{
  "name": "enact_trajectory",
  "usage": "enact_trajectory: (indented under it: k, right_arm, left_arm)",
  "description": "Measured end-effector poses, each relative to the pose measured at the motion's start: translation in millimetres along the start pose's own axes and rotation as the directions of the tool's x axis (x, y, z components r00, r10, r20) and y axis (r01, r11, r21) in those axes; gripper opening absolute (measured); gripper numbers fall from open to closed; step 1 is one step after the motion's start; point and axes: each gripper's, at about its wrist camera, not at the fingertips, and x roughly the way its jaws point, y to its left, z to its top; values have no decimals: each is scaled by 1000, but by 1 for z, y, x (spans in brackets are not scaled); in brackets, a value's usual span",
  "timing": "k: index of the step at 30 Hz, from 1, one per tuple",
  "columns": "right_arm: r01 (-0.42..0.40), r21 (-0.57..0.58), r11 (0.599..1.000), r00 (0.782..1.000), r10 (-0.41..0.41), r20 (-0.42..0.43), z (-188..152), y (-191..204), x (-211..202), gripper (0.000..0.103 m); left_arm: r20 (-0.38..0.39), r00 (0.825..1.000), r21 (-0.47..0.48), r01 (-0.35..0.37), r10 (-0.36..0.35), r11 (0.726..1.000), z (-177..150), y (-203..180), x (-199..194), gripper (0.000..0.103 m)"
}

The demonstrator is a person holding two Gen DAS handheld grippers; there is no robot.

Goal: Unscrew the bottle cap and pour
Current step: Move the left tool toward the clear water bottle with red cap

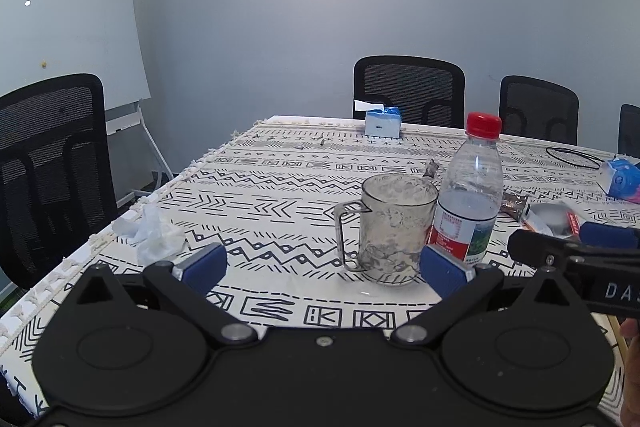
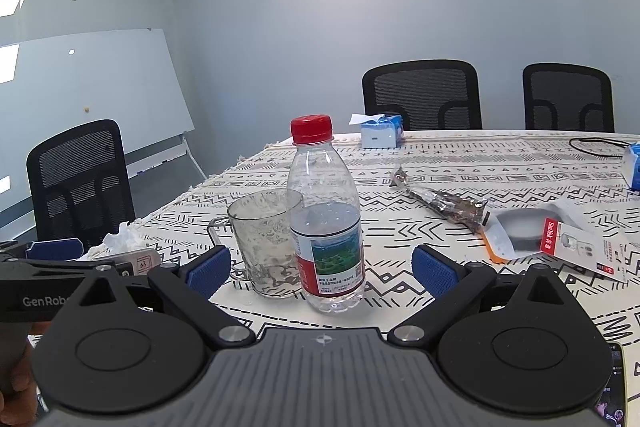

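Observation:
A clear plastic water bottle [image 2: 326, 227] with a red cap [image 2: 311, 129] stands upright on the patterned tablecloth, about half full. A clear glass mug [image 2: 266, 243] with a handle stands just left of it, touching or nearly so. My right gripper [image 2: 322, 269] is open, its blue pads either side of the bottle's base, a little short of it. In the left wrist view the bottle [image 1: 470, 195], its cap [image 1: 484, 125] and the mug [image 1: 394, 227] sit ahead to the right. My left gripper [image 1: 324, 265] is open and empty, short of the mug.
Crumpled tissue [image 1: 154, 235] lies near the table's left edge. A tissue box [image 2: 380, 131] stands at the far edge. A foil wrapper [image 2: 440, 203], a SanDisk package [image 2: 560, 235] and a black cable [image 2: 598, 145] lie to the right. Black chairs [image 2: 420, 95] surround the table.

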Motion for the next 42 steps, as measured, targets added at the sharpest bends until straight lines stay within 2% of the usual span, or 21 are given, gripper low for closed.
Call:
enact_trajectory:
  k: [18, 21, 42]
  right_arm:
    - [3, 11, 1000, 1000, -3, 17, 3, -5, -8, 99]
    - [-16, 15, 1000, 1000, 16, 21, 2, -6, -10, 99]
    - [-36, -1, 999, 998, 36, 47, 2, -1, -15, 99]
  left_arm:
    - [27, 999, -4, 47, -47, 999, 1, -3, -6, 103]
    - [35, 998, -10, 57, -57, 998, 1, -2, -6, 103]
    - [39, 997, -19, 66, -65, 998, -1, 2, -4, 103]
